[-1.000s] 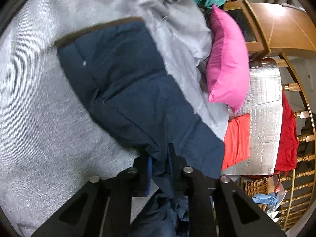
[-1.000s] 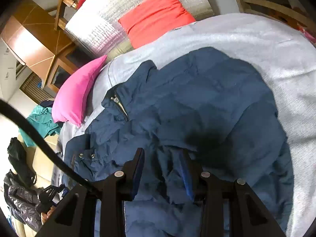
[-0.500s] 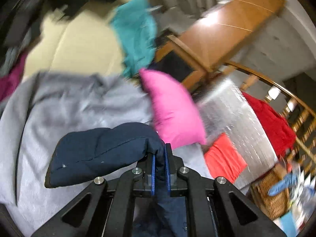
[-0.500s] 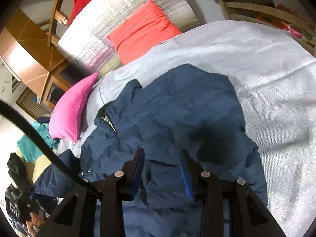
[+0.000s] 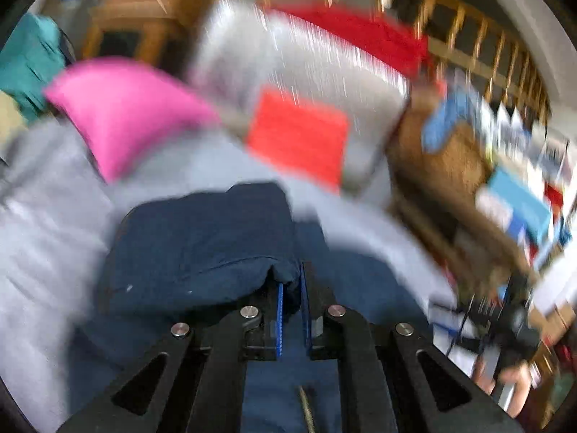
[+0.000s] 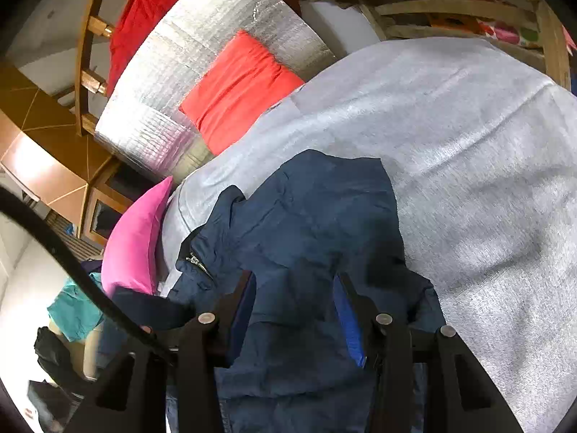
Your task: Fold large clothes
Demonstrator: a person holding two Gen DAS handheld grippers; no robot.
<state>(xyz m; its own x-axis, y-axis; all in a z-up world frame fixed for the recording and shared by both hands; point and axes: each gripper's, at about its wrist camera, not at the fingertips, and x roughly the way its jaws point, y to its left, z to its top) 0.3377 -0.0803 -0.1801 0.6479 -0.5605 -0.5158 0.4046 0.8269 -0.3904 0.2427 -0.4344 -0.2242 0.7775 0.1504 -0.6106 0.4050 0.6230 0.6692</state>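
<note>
On the grey bed cover (image 6: pixel 468 151) the left gripper (image 5: pixel 291 288), clenched on a sleeve of the navy padded jacket (image 6: pixel 310 223), seems mid-fold, while the right gripper (image 6: pixel 295 310) is opening above the cloth; next, lay the sleeve flat.

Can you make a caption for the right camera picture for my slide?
Right tongs opening above a navy jacket spread on a grey blanket, pink pillow beside it.
</note>
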